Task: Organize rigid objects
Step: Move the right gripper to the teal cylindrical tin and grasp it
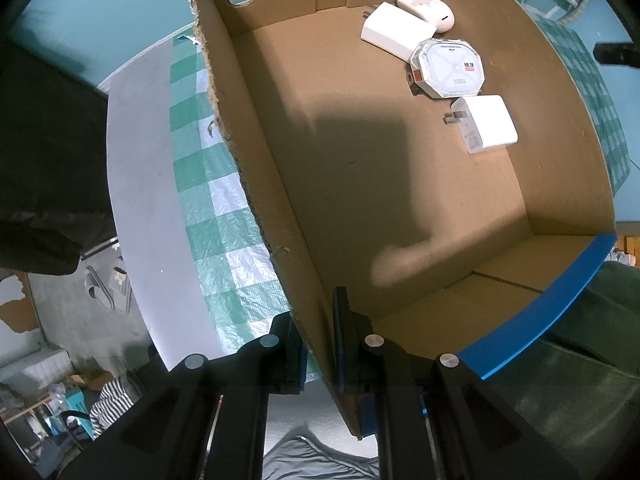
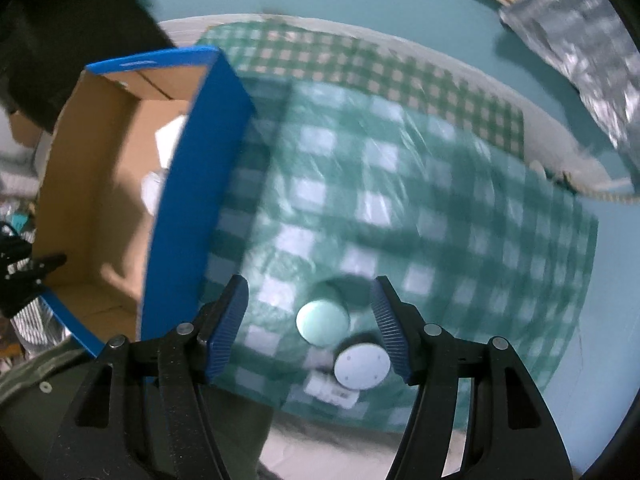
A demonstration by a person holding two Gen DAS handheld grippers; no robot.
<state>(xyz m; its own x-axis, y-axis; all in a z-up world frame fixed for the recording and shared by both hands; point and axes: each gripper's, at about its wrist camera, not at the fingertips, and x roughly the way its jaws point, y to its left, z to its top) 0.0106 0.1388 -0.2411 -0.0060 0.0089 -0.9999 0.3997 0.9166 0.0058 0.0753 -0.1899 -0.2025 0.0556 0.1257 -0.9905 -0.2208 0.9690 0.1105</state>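
A cardboard box [image 1: 320,184] with blue outer sides holds two white chargers [image 1: 486,122] [image 1: 394,30], an octagonal white case [image 1: 450,68] and an oval white case [image 1: 426,8]. My left gripper [image 1: 320,336] is shut on the box's near left wall, one finger inside, one outside. In the right wrist view the box [image 2: 188,200] is at the left. My right gripper [image 2: 310,320] is open above the checked cloth, with two round discs [image 2: 322,322] [image 2: 362,366] between its fingers.
A green-and-white checked cloth [image 2: 400,208] covers a round white table [image 1: 140,184]. A silver foil bag [image 2: 580,52] lies at the far right. The floor with slippers [image 1: 108,284] shows at the left below the table.
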